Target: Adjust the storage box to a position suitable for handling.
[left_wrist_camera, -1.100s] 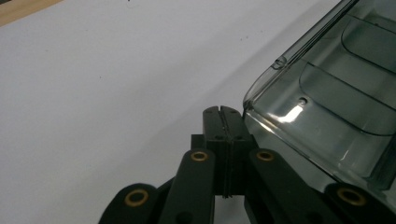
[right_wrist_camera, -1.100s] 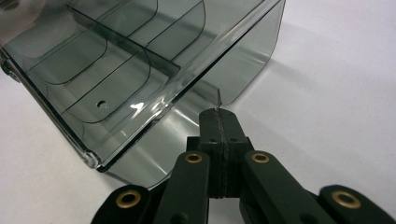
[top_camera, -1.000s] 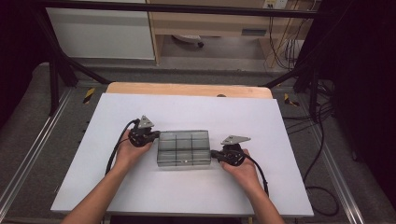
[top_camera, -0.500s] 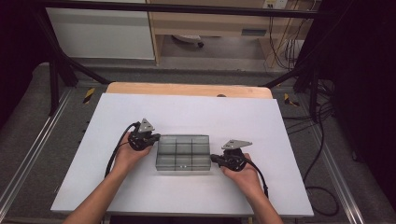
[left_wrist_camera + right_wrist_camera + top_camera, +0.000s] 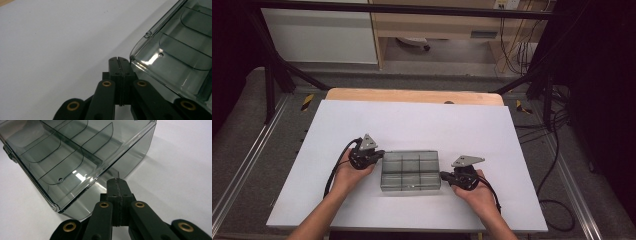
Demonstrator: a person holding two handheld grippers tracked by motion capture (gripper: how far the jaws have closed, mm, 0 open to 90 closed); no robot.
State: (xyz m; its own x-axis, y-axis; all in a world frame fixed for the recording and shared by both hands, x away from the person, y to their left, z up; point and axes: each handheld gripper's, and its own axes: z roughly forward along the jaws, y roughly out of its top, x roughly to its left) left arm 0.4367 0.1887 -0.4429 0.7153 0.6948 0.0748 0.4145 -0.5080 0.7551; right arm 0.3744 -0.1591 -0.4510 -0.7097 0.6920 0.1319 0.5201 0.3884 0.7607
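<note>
The clear box point(image 5: 410, 171) looks light, stiff and slippery. Left gripper point(image 5: 378, 154) at 9 o'clock and right gripper point(image 5: 443, 175) at 3 o'clock press its ends, jaws closed tight, holding nothing.

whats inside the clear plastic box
The clear plastic box holds only curved dividers forming compartments; those in sight look empty. The white table shows through its walls.

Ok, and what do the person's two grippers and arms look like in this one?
Both the left gripper and the right gripper are black, with flat linkage arms pinned by brass-coloured rivets and ribbed pads. Each carries a grey three-cornered plate on top and trails a black cable back along the forearm. The forearms are bare, with no sleeves in view.
</note>
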